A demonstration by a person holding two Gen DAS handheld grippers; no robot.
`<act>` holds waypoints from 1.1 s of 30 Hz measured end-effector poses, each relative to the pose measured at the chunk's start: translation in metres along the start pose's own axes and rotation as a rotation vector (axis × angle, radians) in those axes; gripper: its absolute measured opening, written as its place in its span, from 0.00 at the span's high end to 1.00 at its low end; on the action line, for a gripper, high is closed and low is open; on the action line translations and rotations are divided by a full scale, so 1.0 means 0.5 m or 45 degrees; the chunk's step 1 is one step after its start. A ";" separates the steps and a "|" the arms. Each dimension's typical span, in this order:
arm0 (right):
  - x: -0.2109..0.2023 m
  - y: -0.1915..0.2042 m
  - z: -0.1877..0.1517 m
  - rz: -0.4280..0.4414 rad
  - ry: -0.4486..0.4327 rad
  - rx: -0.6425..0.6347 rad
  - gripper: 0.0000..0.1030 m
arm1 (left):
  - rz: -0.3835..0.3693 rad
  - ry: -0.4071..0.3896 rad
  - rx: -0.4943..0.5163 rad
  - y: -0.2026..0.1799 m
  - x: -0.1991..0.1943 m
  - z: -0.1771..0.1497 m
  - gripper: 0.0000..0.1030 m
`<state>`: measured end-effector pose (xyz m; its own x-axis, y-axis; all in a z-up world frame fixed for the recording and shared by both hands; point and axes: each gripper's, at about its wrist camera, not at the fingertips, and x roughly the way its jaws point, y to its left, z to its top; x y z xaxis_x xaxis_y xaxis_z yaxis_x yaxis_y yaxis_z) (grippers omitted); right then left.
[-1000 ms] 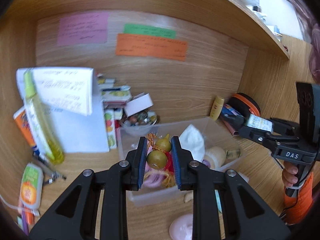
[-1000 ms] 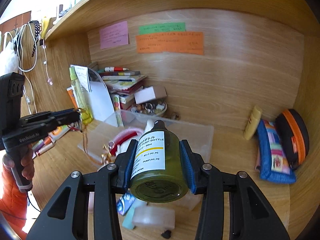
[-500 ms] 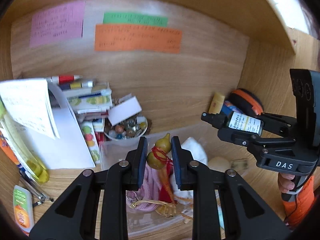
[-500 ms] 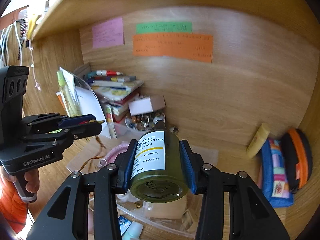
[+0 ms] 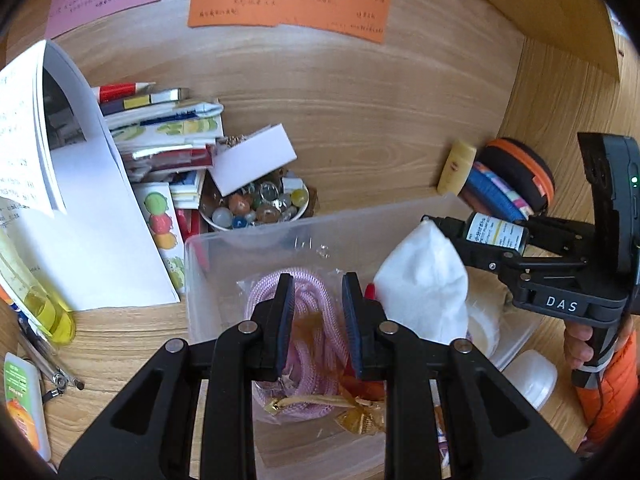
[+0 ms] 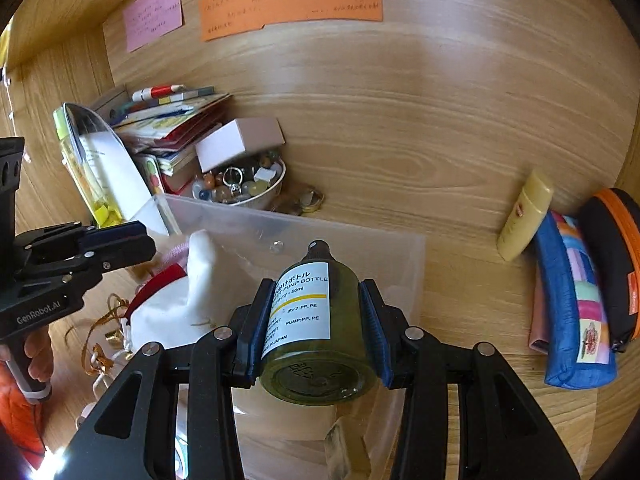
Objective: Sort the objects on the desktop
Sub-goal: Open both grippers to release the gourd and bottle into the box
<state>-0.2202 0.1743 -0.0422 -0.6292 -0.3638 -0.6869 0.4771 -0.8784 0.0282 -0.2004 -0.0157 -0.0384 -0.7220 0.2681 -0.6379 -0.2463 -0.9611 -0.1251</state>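
My left gripper (image 5: 316, 280) hangs over the clear plastic box (image 5: 320, 220), just above a pink cord (image 5: 262, 292) inside it. Its jaws stand narrow, and only a brownish bit of the gourd charm (image 5: 308, 324) shows between the pads. Gold strings (image 6: 108, 320) trail below the left gripper (image 6: 148, 240) in the right wrist view. My right gripper (image 6: 319, 284) is shut on a green pump bottle (image 6: 316, 320) with a white label, held over the box's right half (image 6: 360, 232). A white cloth pouch (image 5: 424, 284) lies in the box between the two grippers. The bottle (image 5: 496, 234) also shows in the left wrist view.
A bowl of marbles (image 5: 256, 208) and a stack of books (image 5: 168, 136) crowd the box's far left. Loose papers (image 5: 80, 220) lean at the left. A yellow tube (image 6: 524, 220), a blue pouch (image 6: 576, 300) and an orange-rimmed case (image 6: 612, 260) lie at the right. The wooden back wall is close.
Both grippers have moved forward and down over the box. The gourd that stood at the left fingertips has dropped from sight there; the bottle has stayed in the right grip.
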 end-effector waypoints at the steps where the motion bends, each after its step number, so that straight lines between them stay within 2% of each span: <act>1: 0.002 0.002 -0.002 -0.015 -0.007 -0.008 0.63 | -0.017 0.016 -0.011 0.001 0.004 -0.002 0.78; 3: 0.008 0.003 -0.006 -0.064 -0.019 -0.014 0.63 | -0.039 0.031 -0.020 0.000 0.008 -0.004 0.78; 6: 0.021 -0.004 -0.010 -0.069 0.006 -0.005 0.62 | -0.033 0.035 -0.017 -0.003 0.011 -0.009 0.77; 9: 0.018 0.000 -0.010 -0.099 -0.014 -0.027 0.63 | -0.034 0.045 -0.015 -0.005 0.015 -0.011 0.76; 12: 0.018 0.006 -0.011 -0.143 -0.031 -0.076 0.61 | -0.012 0.050 -0.003 -0.009 0.020 -0.014 0.65; 15: 0.011 0.011 -0.012 -0.176 -0.058 -0.110 0.52 | 0.030 0.038 0.010 -0.010 0.017 -0.017 0.53; 17: 0.003 0.013 -0.011 -0.194 -0.082 -0.122 0.40 | 0.046 0.024 0.011 -0.009 0.013 -0.016 0.48; 23: 0.003 0.026 -0.012 -0.234 -0.120 -0.169 0.30 | 0.079 0.006 0.007 -0.004 0.007 -0.015 0.37; 25: -0.005 0.028 -0.015 -0.211 -0.146 -0.179 0.24 | 0.092 0.005 0.010 -0.005 0.006 -0.016 0.29; 27: -0.012 0.034 -0.017 -0.201 -0.170 -0.191 0.21 | 0.119 0.001 0.020 -0.007 0.004 -0.018 0.25; 33: -0.020 0.048 -0.016 -0.287 -0.193 -0.233 0.09 | 0.204 -0.046 0.045 -0.009 -0.009 -0.017 0.12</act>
<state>-0.1976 0.1593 -0.0405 -0.8091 -0.2208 -0.5446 0.4094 -0.8766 -0.2528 -0.1904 -0.0131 -0.0414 -0.7766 0.1142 -0.6196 -0.1479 -0.9890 0.0031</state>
